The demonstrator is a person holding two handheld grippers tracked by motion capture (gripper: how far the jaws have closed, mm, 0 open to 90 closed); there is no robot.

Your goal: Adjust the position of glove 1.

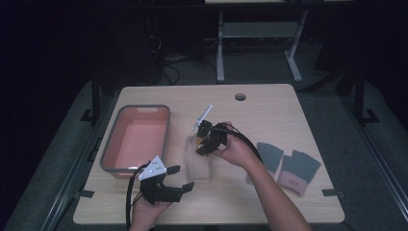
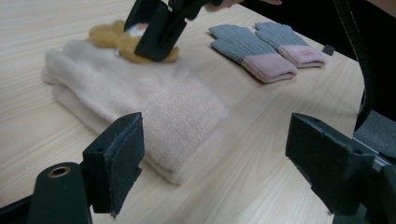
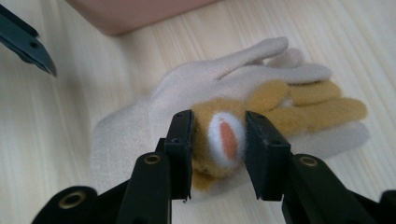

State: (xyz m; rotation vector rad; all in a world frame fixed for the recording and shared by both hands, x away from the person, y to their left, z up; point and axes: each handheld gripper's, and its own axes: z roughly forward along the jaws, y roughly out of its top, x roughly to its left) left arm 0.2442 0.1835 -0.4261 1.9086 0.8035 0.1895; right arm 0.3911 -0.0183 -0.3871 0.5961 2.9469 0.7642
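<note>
A: Where is the fuzzy mustard-brown plush glove (image 3: 299,105) with the white-and-orange patch?

B: It lies on the cream fleece glove (image 2: 140,98) on the wooden table (image 1: 269,108). The right gripper (image 3: 218,142) pinches its patch end between 2 jaws.

A: And the left gripper (image 2: 215,154)?

B: Its jaws are spread wide, holding nothing, near the cream glove's cuff.

Both grippers (image 1: 174,180) (image 1: 204,144): black bodies w/ grey 3-corner plates, brass-ringed screw holes, black cables; bare forearms
</note>
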